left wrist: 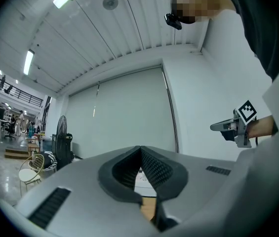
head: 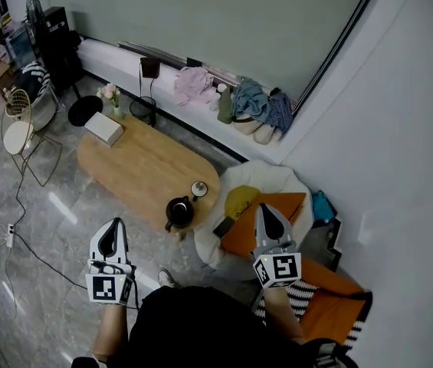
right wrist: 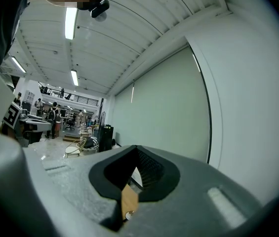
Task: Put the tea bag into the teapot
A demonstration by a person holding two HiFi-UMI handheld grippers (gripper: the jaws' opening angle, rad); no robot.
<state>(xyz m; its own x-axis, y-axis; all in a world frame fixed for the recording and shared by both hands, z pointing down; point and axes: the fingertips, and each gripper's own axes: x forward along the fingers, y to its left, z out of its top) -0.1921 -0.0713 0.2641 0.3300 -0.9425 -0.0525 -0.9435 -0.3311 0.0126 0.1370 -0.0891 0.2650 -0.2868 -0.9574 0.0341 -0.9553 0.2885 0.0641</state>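
In the head view a black teapot (head: 178,211) stands at the near end of an oval wooden table (head: 136,167), with a small round cup (head: 199,189) just behind it. I cannot make out a tea bag at this size. My left gripper (head: 112,227) is held up over the floor, near and left of the teapot, its jaws shut and empty. My right gripper (head: 267,210) hovers to the teapot's right above the cushions, also shut with nothing in it. Both gripper views point upward at wall and ceiling, each showing the closed left gripper (left wrist: 140,150) and right gripper (right wrist: 136,150).
A white box (head: 104,128) and a flower vase (head: 113,98) sit at the table's far end. A white beanbag (head: 266,181) with yellow and orange cushions (head: 277,209) lies to the right. A wire chair (head: 18,129), a fan (head: 36,10) and a floor cable (head: 28,244) are to the left.
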